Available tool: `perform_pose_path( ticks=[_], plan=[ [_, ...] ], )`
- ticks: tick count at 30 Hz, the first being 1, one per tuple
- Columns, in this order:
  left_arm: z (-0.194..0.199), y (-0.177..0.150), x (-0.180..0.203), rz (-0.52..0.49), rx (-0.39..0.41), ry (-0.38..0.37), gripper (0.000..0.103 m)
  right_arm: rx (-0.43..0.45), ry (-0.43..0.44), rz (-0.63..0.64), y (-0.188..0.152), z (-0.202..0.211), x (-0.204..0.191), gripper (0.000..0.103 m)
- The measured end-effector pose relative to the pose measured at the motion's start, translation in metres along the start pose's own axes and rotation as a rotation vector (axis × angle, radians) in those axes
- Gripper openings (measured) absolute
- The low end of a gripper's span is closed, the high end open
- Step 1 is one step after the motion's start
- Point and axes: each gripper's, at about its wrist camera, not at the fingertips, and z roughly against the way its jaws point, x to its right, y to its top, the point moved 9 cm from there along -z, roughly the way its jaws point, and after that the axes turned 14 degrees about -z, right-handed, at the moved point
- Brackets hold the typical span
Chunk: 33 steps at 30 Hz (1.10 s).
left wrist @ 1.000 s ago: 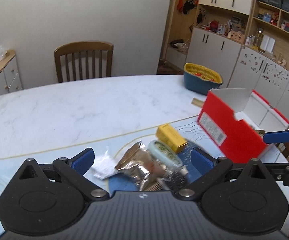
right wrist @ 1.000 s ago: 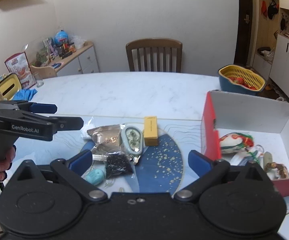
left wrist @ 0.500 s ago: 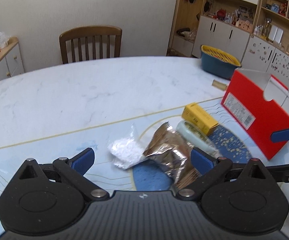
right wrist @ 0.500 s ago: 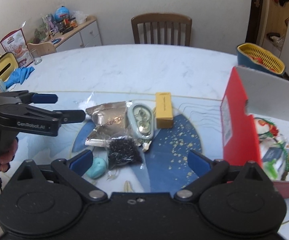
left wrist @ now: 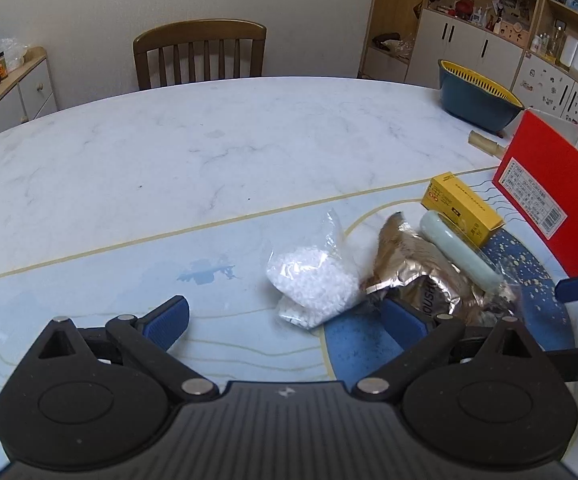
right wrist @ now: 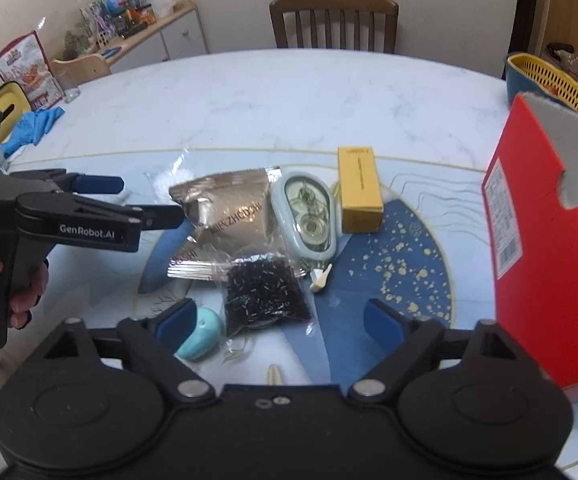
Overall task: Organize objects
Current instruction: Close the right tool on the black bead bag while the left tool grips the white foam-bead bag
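A pile lies on the blue mat: a clear bag of white beads [left wrist: 315,284], a silver foil pouch [left wrist: 417,276] [right wrist: 229,212], a pale green case [right wrist: 307,216] [left wrist: 459,254], a yellow box [right wrist: 360,194] [left wrist: 463,208], a bag of black beads [right wrist: 265,290] and a small teal object [right wrist: 201,338]. My left gripper [left wrist: 285,322] is open just before the white bead bag and foil pouch; it also shows in the right wrist view [right wrist: 137,200]. My right gripper [right wrist: 281,320] is open above the black bead bag. A red box [right wrist: 537,248] stands at the right.
A blue and yellow basket [left wrist: 479,98] sits at the table's far right, with a wooden stick [left wrist: 487,148] near it. A chair [left wrist: 199,54] stands behind the table. Blue gloves [right wrist: 33,126], a glass and a snack bag [right wrist: 27,70] are at the far left.
My left gripper has swung left and drawn back, so the pile now sits to its right. My right gripper has moved forward and lower over the pile; the red box's inside has left view.
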Motion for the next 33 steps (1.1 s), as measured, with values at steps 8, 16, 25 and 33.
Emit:
perform_pose_path(
  ticks=[8, 16, 25, 33],
  plan=[
    [-0.014, 0.003, -0.007, 0.009, 0.014, -0.005, 0.103, -0.014, 0.014, -0.005, 0.001, -0.013, -0.005, 0.077],
    [-0.015, 0.011, -0.002, -0.005, 0.050, -0.047, 0.089, -0.033, 0.000, 0.020, 0.001, -0.025, -0.010, 0.068],
    [-0.010, 0.014, 0.010, -0.024, 0.060, -0.097, 0.051, -0.030, -0.007, 0.026, 0.001, -0.028, -0.017, 0.055],
    [0.002, 0.014, 0.012, -0.003, 0.056, -0.110, 0.040, -0.027, -0.009, -0.005, -0.001, -0.021, -0.016, 0.040]
  ],
)
